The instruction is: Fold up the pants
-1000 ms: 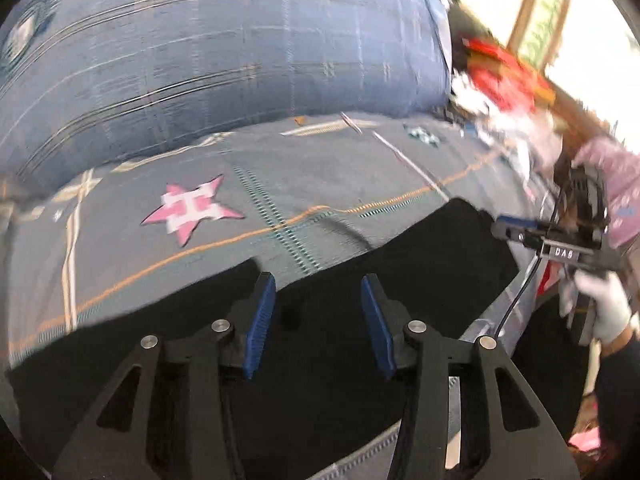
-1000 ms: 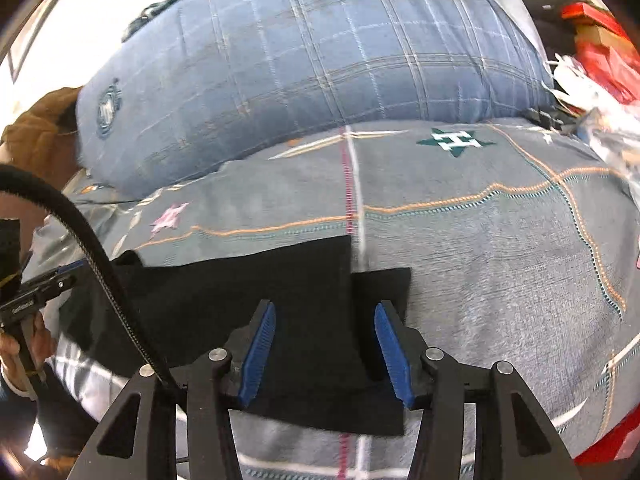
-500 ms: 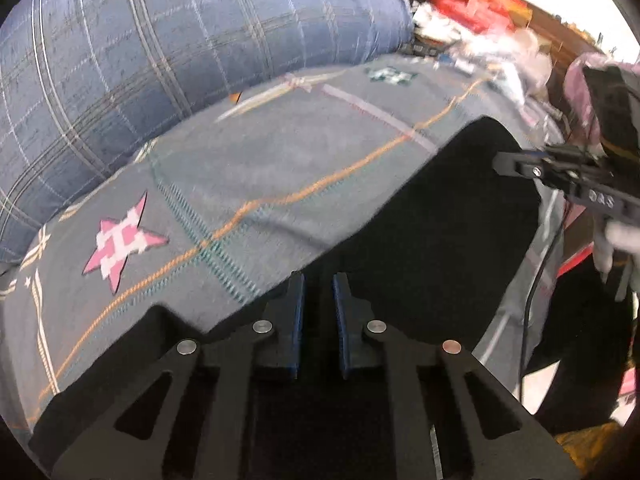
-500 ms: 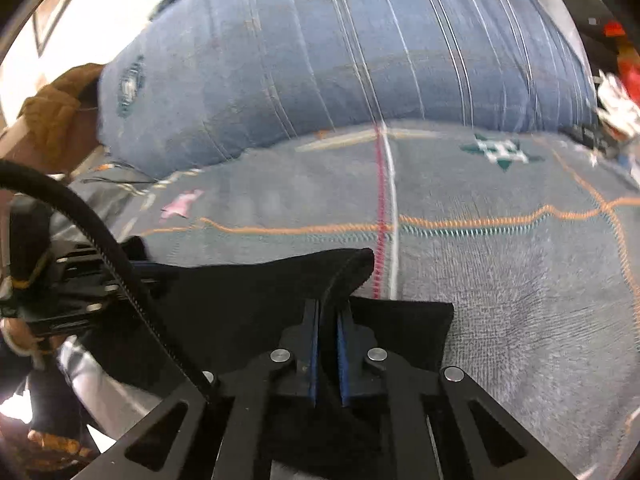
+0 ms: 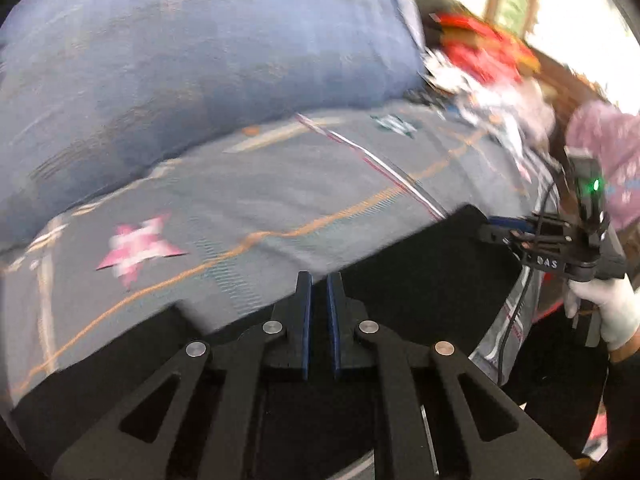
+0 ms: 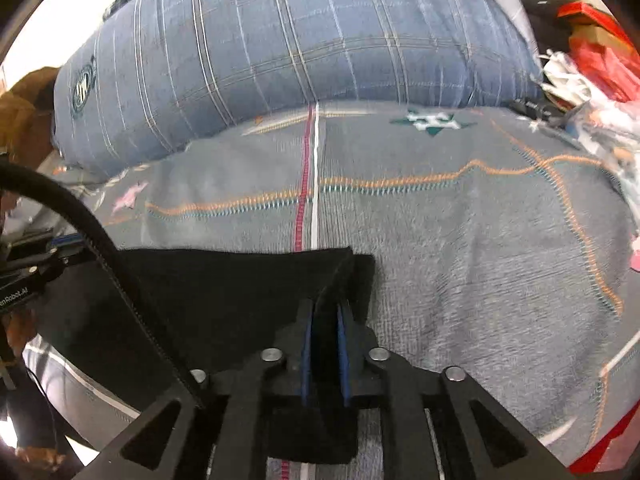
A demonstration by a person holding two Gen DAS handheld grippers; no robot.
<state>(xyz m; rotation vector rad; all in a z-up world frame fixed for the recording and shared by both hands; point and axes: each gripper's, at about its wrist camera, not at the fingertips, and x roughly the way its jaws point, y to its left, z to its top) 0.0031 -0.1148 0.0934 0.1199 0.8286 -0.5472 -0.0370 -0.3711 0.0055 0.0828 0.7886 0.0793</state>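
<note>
A large blue plaid cushion [image 6: 288, 60] sits behind the grey bedspread [image 6: 460, 248]. In front of the cushion lie the black pants [image 6: 224, 292]. Your left gripper [image 5: 318, 284] is clamped on their edge; your right gripper's [image 6: 325, 312] jaws are opening, a fold between them.

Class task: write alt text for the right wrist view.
The right tool pinches a raised fold of black pants on a grey patterned bedspread. A blue plaid pillow lies behind.
</note>
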